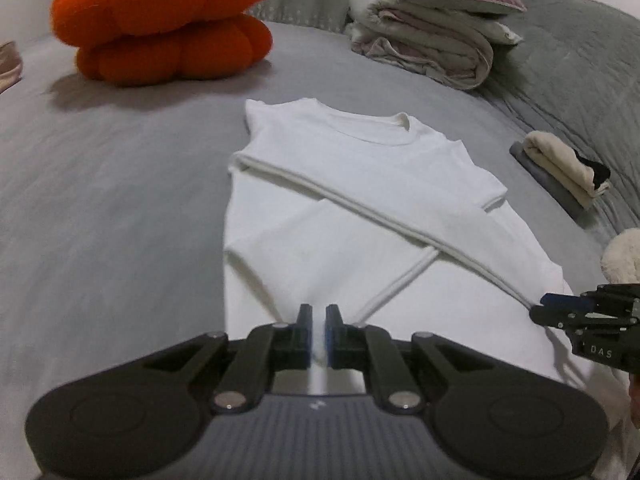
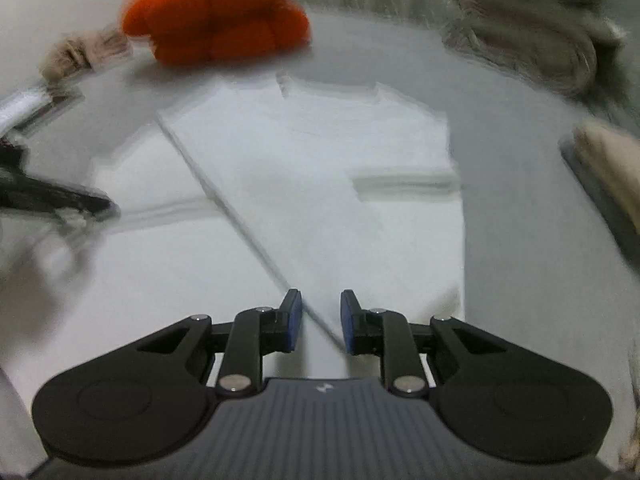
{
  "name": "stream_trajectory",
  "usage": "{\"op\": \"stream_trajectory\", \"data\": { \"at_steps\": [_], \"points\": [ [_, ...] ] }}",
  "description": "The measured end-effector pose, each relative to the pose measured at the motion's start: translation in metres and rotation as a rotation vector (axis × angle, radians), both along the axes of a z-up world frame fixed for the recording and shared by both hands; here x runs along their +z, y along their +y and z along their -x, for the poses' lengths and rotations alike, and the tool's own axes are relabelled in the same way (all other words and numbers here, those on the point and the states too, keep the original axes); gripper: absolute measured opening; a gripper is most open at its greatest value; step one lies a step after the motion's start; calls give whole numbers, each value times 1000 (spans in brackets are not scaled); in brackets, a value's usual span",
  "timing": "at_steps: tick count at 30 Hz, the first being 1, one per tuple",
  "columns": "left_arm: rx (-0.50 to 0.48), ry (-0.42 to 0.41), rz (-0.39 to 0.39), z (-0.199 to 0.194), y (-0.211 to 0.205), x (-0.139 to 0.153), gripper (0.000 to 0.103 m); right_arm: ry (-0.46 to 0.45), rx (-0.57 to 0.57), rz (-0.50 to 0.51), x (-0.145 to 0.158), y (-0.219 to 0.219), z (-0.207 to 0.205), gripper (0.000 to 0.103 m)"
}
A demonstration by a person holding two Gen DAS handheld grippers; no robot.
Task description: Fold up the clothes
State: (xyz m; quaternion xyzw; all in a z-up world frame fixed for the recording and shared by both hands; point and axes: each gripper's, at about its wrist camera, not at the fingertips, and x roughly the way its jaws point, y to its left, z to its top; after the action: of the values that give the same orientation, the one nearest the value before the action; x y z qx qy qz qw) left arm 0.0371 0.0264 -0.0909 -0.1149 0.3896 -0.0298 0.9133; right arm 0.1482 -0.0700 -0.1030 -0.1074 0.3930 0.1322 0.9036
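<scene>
A white long-sleeved shirt (image 1: 360,168) lies face up on the grey bed sheet (image 1: 100,200), collar at the far end, both sleeves crossed over the body. My left gripper (image 1: 319,320) is at the near hem, left side, its blue pads shut on a thin pinch of white cloth. My right gripper (image 1: 538,308) enters from the right and grips the hem's right side, where one sleeve edge runs taut into it. In the blurred right wrist view, my right gripper (image 2: 321,316) has a fold of the shirt (image 2: 320,152) between its pads. My left gripper (image 2: 108,206) shows at the left.
An orange lobed cushion (image 1: 168,20) sits at the far left. Folded blankets under a pink pillow (image 1: 432,40) lie at the far right, on a grey duvet (image 1: 580,60). A small pile of folded cream clothes (image 1: 564,168) and a pale plush thing (image 1: 624,256) lie right of the shirt.
</scene>
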Motion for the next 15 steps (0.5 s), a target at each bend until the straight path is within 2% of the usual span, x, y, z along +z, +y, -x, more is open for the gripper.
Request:
{"op": "stream_trajectory", "data": {
  "at_steps": [2, 5, 11, 15],
  "points": [
    [13, 24, 10, 14, 0, -2, 13, 8, -43, -9, 3, -2, 9, 21],
    [26, 38, 11, 40, 5, -3, 13, 19, -103, -33, 7, -13, 26, 23],
    [30, 61, 75, 106, 17, -2, 13, 68, -182, -57, 8, -25, 78, 26],
    [50, 68, 111, 129, 28, -1, 12, 98, -263, -122, 12, -42, 111, 25]
  ]
}}
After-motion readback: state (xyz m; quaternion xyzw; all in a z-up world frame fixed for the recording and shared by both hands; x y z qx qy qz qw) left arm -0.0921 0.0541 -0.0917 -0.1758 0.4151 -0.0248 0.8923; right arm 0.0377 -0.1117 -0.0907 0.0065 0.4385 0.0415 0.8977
